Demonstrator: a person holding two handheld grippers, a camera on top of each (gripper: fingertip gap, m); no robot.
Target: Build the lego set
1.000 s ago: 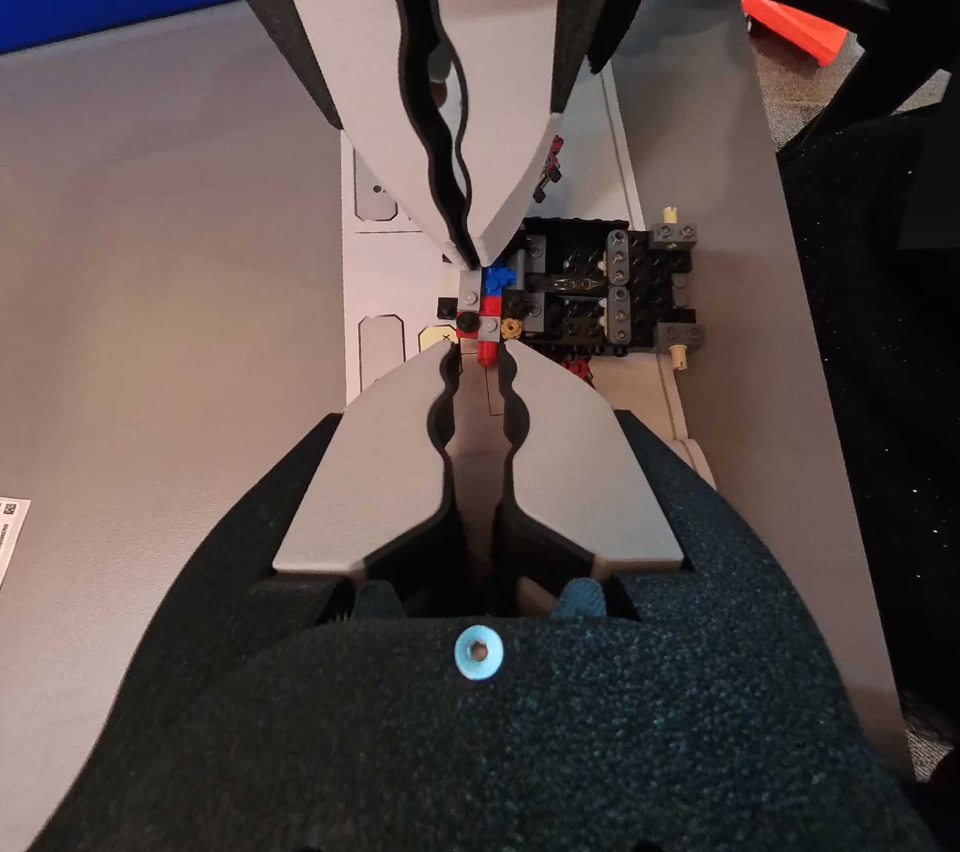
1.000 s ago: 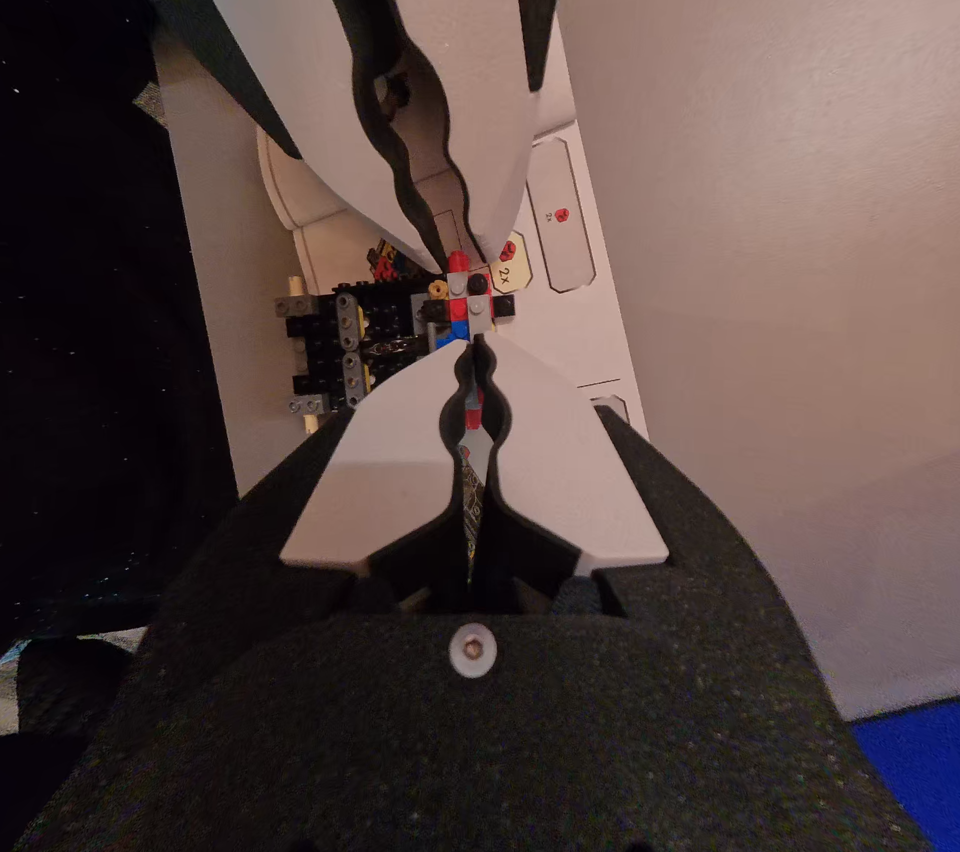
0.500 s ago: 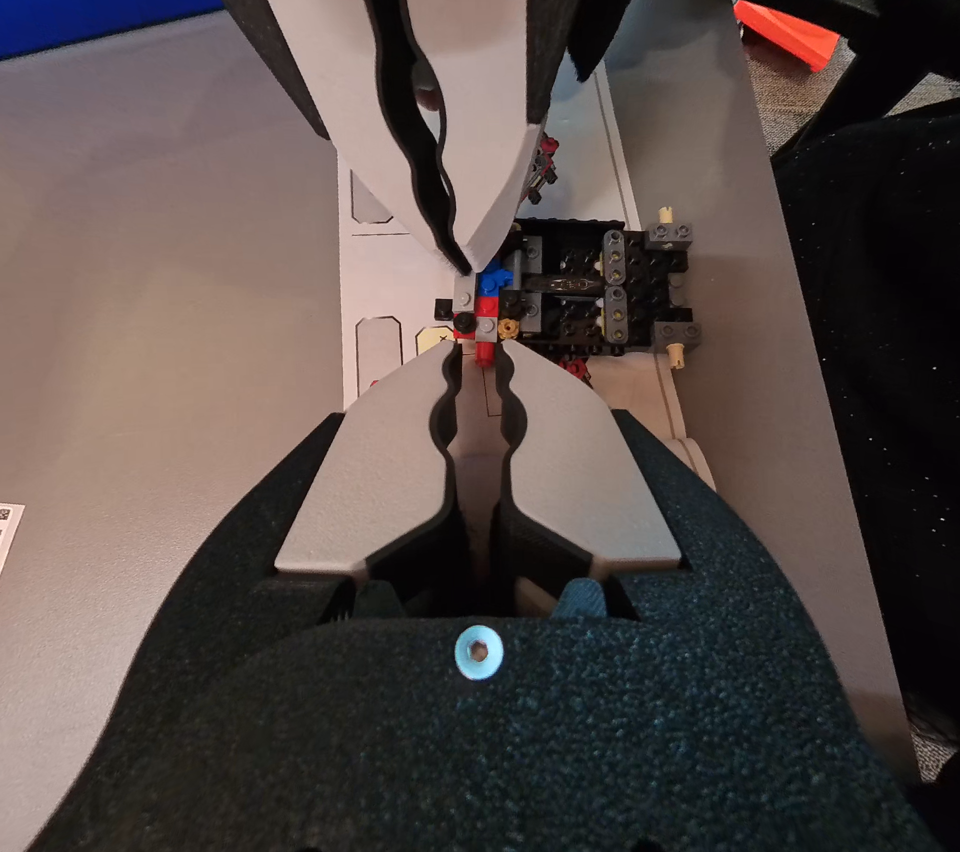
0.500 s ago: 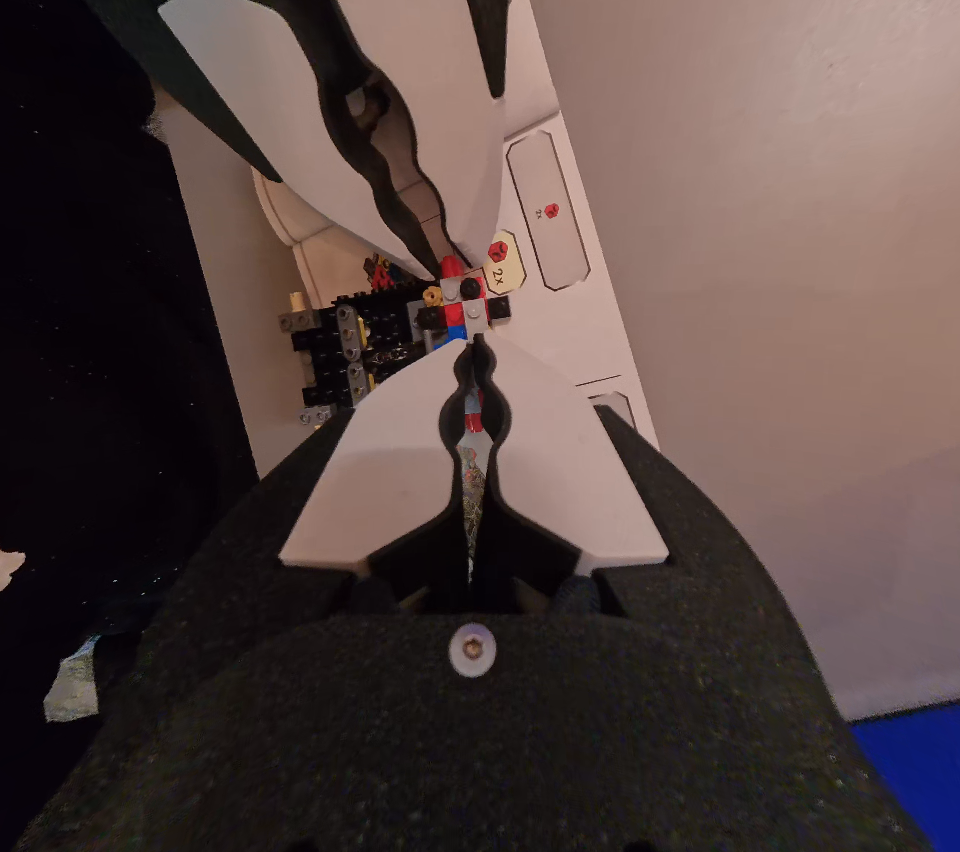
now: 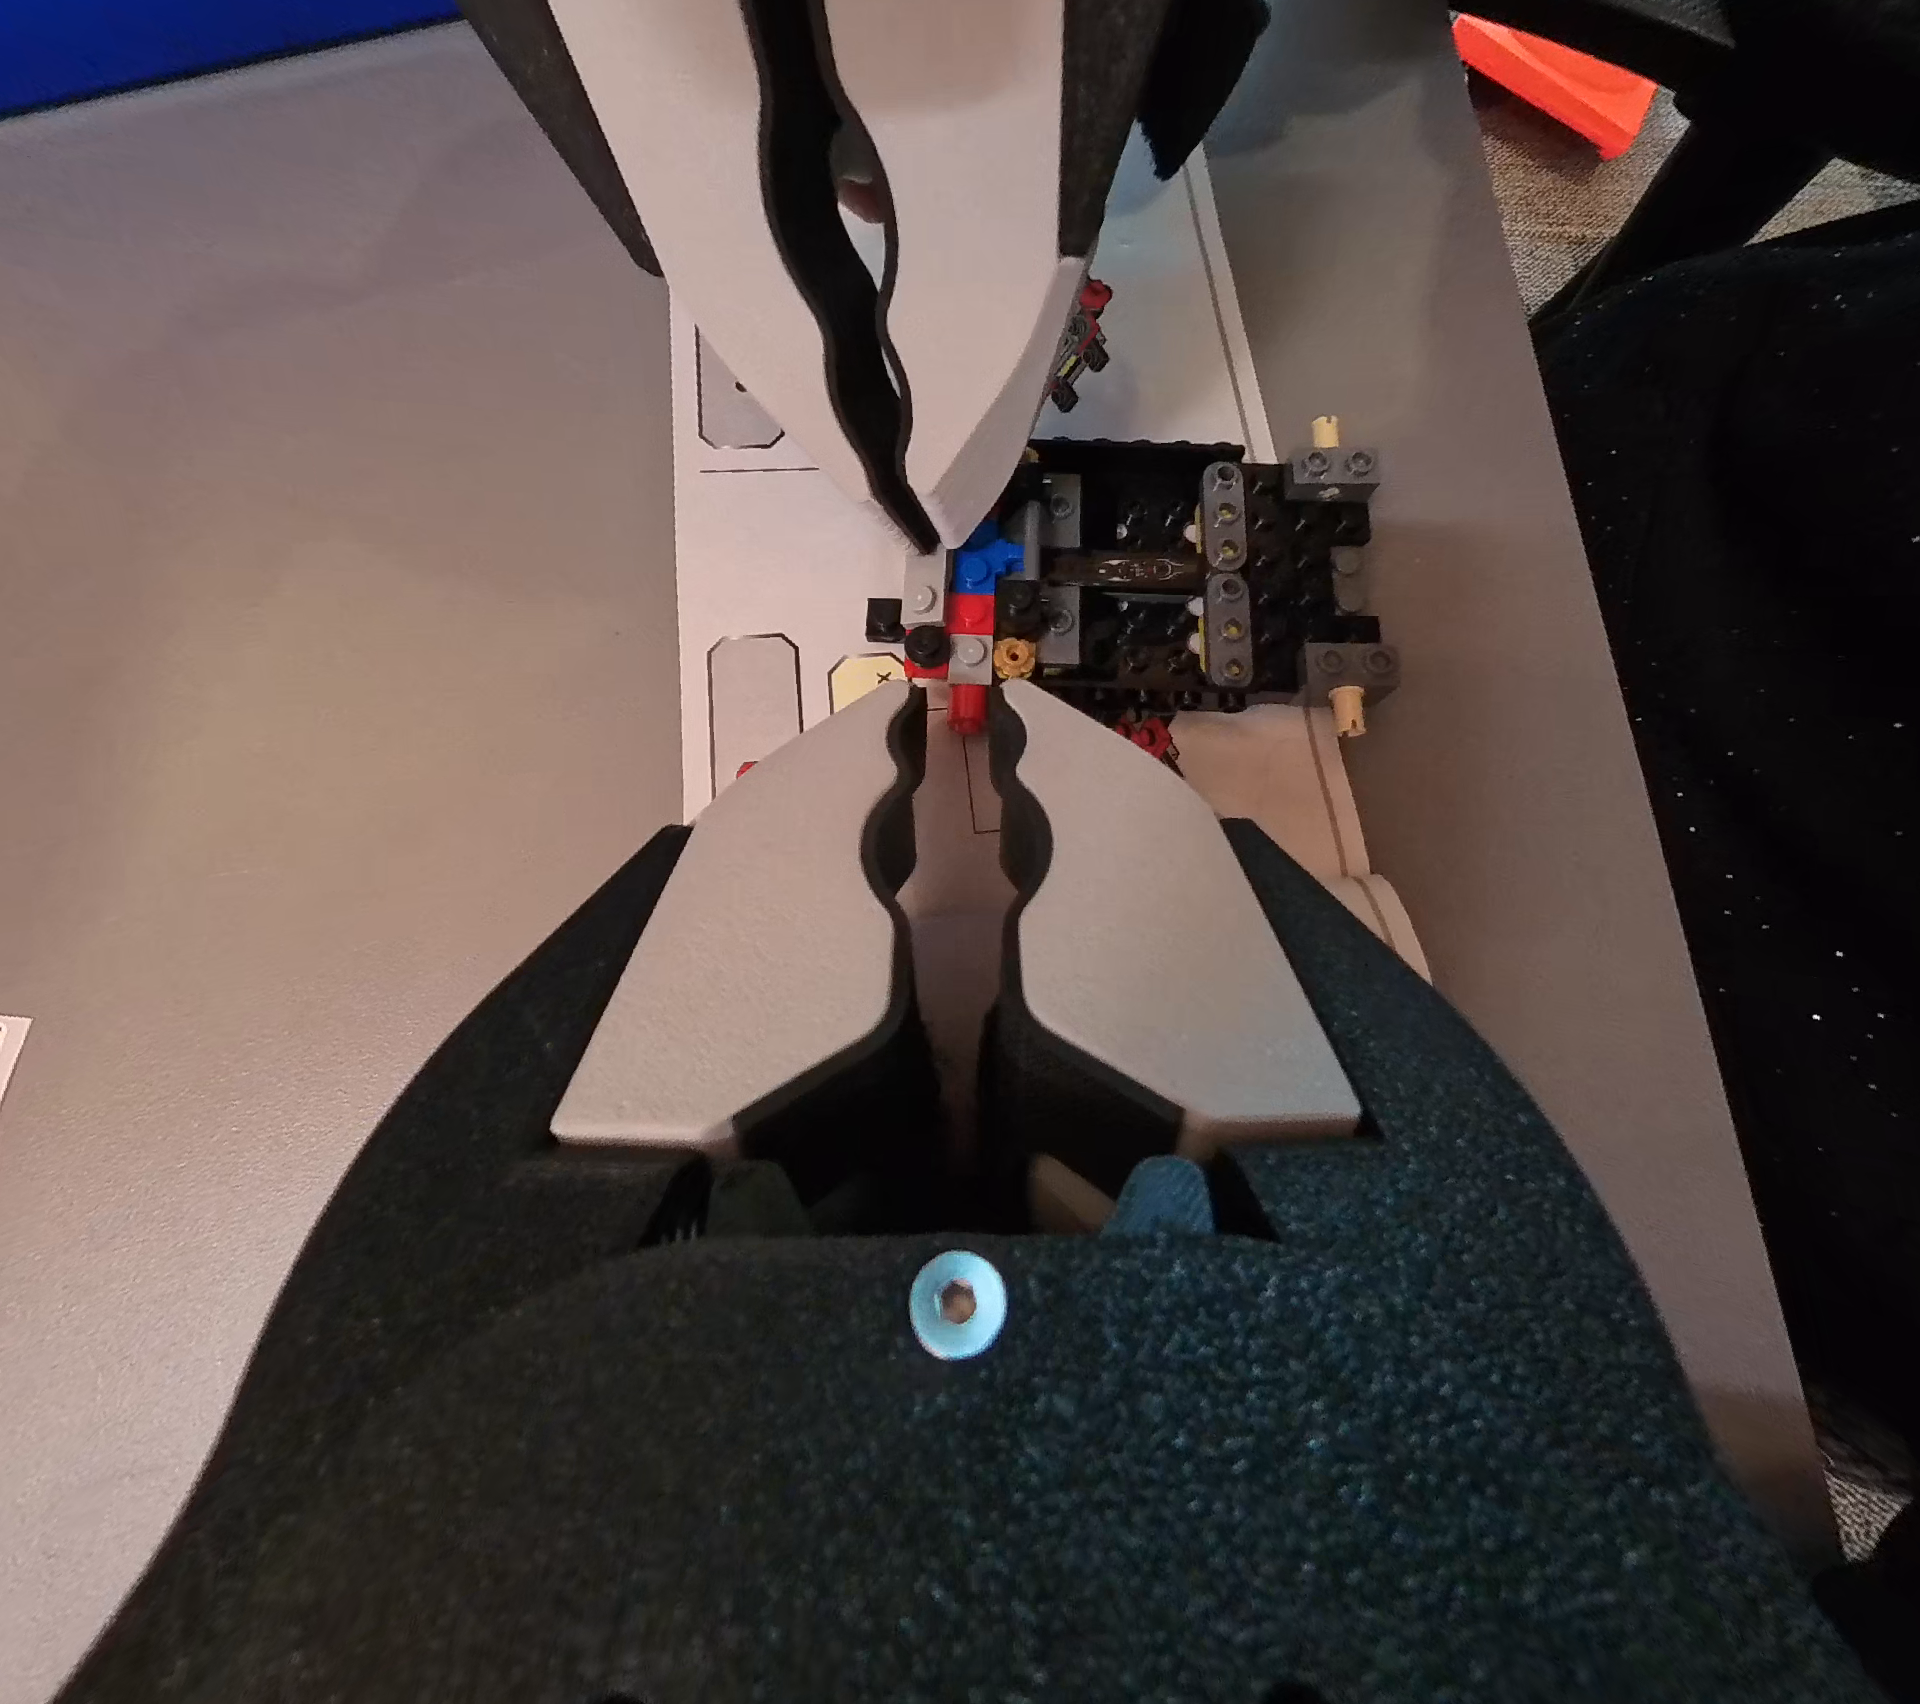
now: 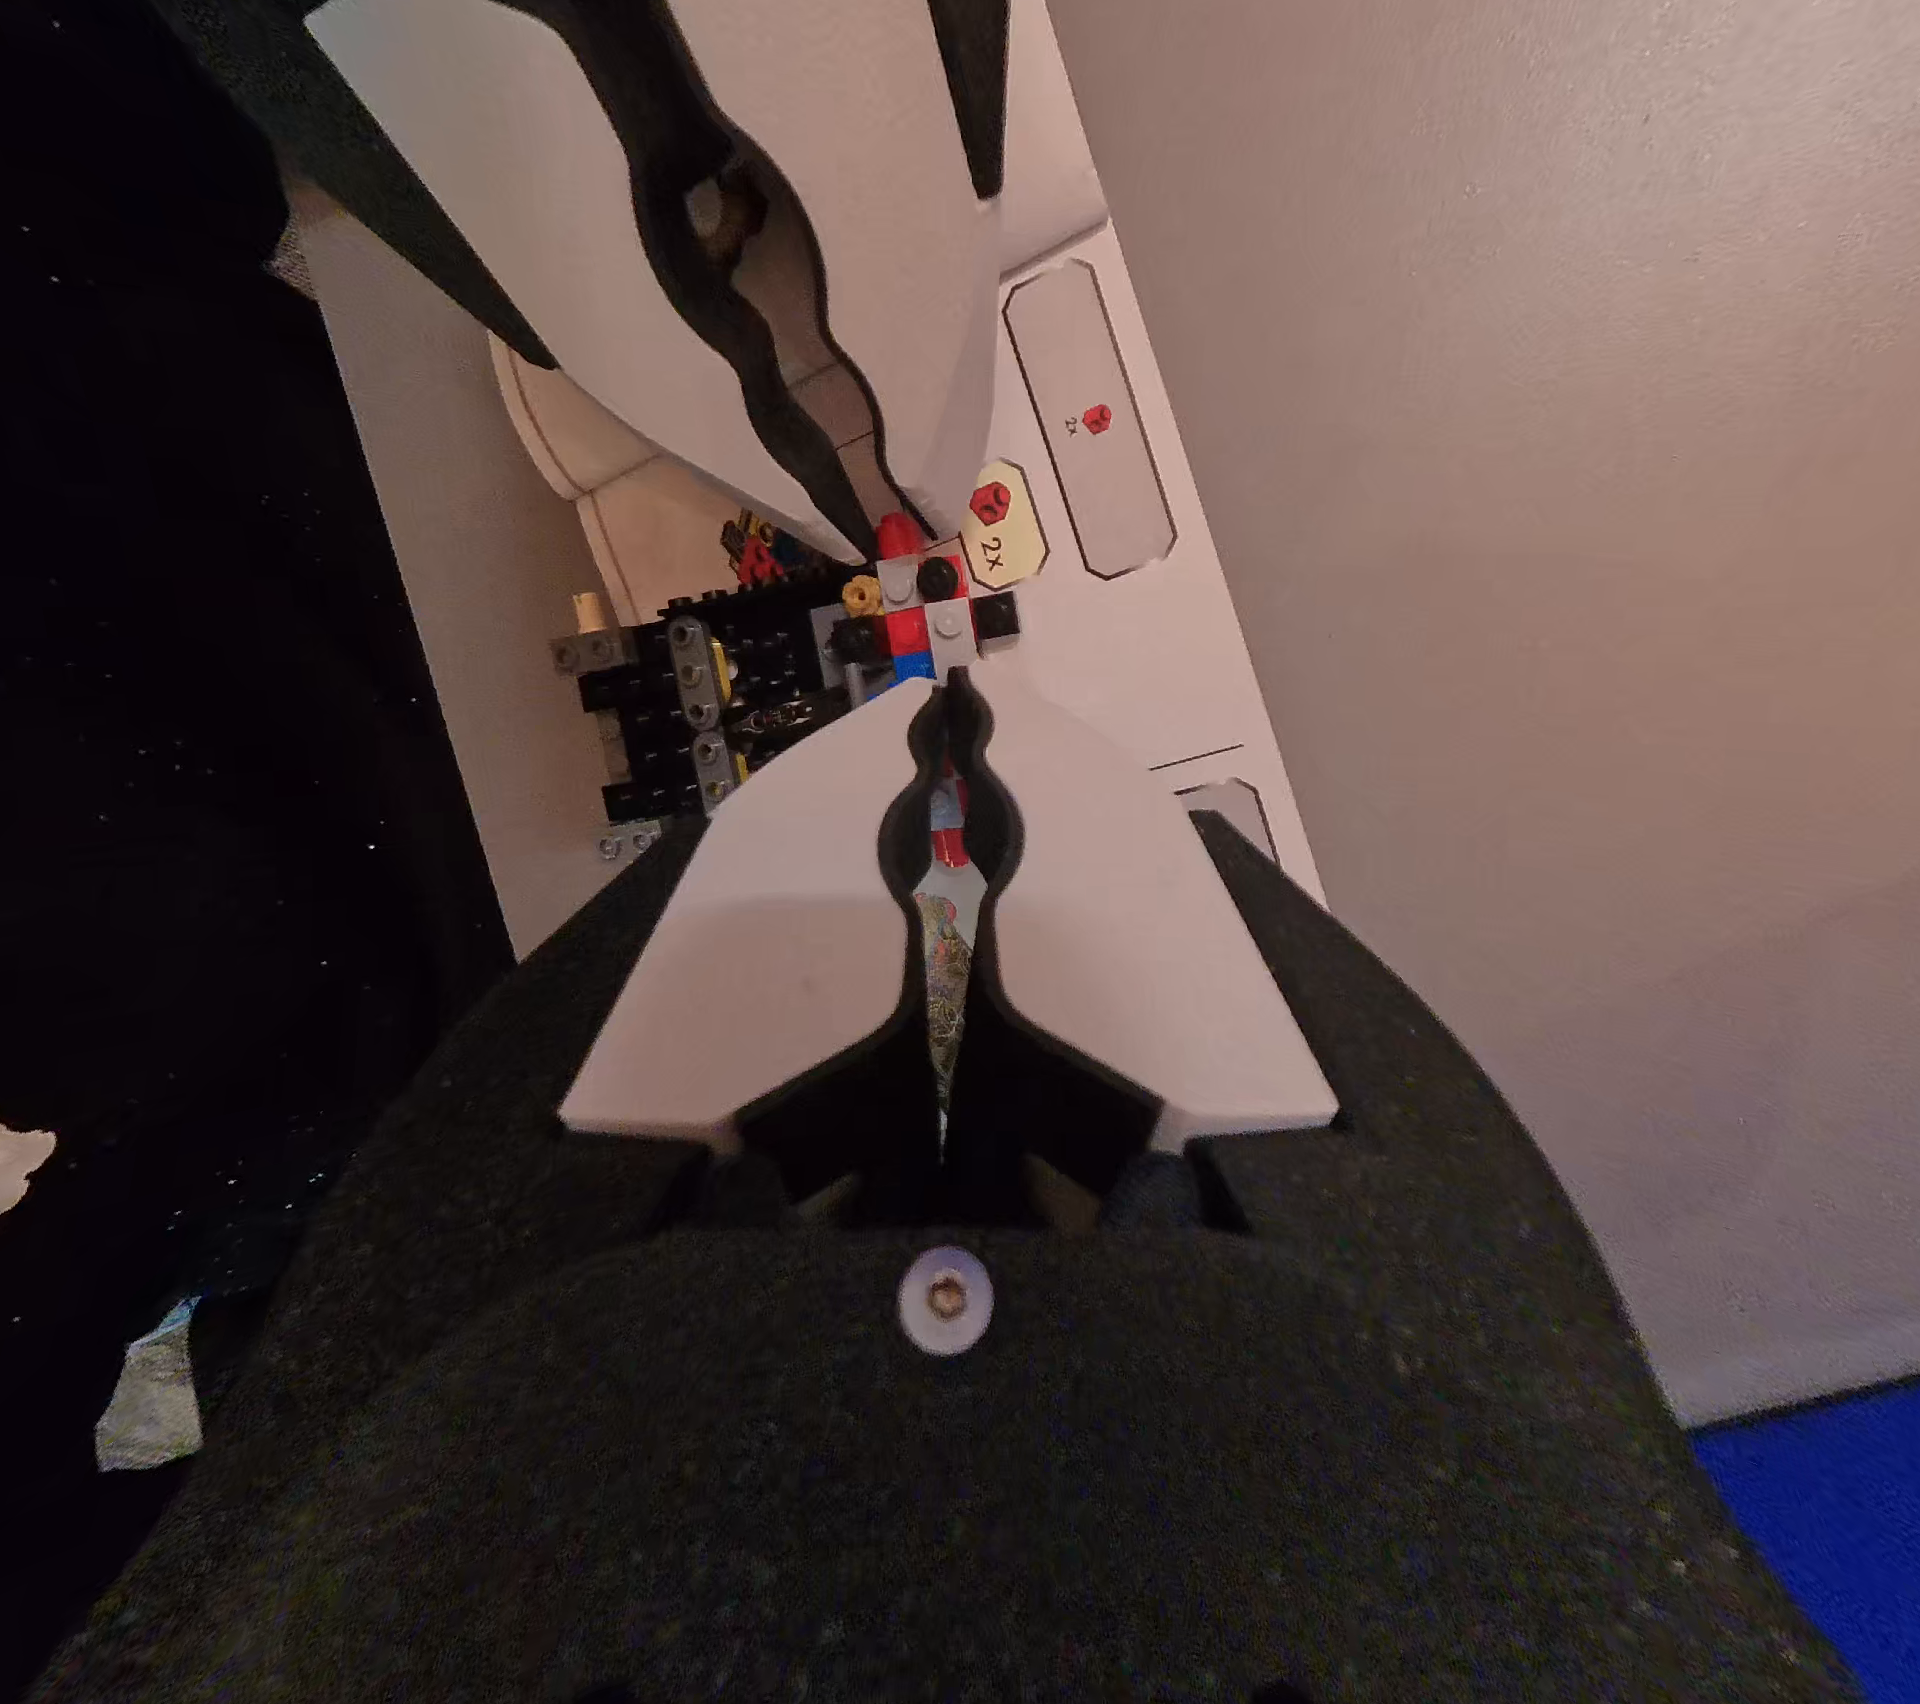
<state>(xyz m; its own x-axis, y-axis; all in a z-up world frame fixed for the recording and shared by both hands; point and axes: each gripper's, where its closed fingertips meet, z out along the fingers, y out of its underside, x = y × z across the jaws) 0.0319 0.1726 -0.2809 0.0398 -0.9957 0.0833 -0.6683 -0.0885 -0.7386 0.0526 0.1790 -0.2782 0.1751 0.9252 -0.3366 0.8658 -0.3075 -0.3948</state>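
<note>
Your left gripper [image 5: 956, 704] is slightly spread around the red peg [image 5: 966, 707]; your right gripper [image 6: 951, 683] is pressed together against the grey plate [image 6: 951, 624]. Squeeze unevenly and the small front stack could snap off the black chassis [image 5: 1164, 574], mid-frame on the instruction sheet [image 5: 769, 532].

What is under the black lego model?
The lego model sits on an open white instruction booklet on the grey table. What the page shows beneath it is covered.

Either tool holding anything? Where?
Left tool straddles the red peg, slightly open; grip unclear. Right tool is shut against the model's grey plate edge.
</note>
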